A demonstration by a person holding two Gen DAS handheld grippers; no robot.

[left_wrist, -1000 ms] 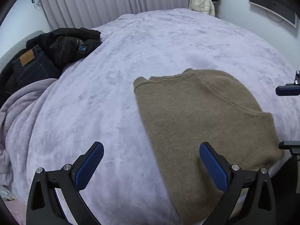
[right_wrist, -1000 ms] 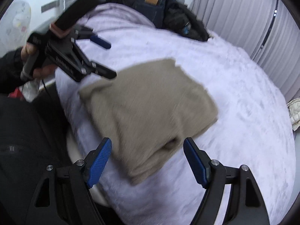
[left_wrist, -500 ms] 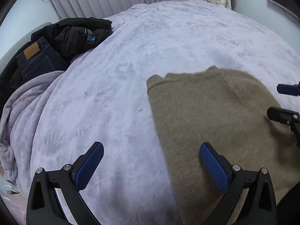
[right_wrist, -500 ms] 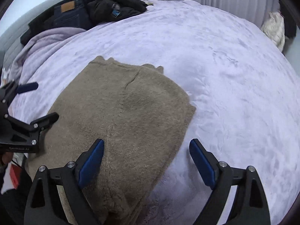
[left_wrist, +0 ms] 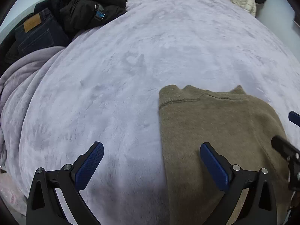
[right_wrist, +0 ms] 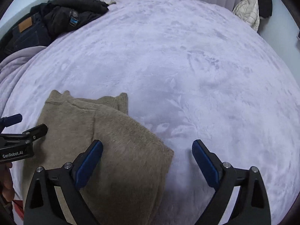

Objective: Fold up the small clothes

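A folded olive-brown fuzzy knit sweater lies on the near part of the bed, on its pale lavender plush blanket, with its ribbed edge pointing toward the far side. Its near end runs off the bottom of both views, so how far it reaches toward the bed's edge is hidden. The left hand-held gripper hovers over the sweater's left border with its blue-padded fingers spread wide and nothing between them: one finger is over bare blanket, the other over the knit. The right hand-held gripper is likewise spread and empty, straddling the sweater's right border. Whether either one touches the fabric is hard to tell. In the left view, only two finger tips of the right one show at the frame edge. At the far left corner sits a heap of black jacket and dark blue jeans, partly cut off, beside a bunched grey-lilac throw. A cream puffy coat hangs at the far right.
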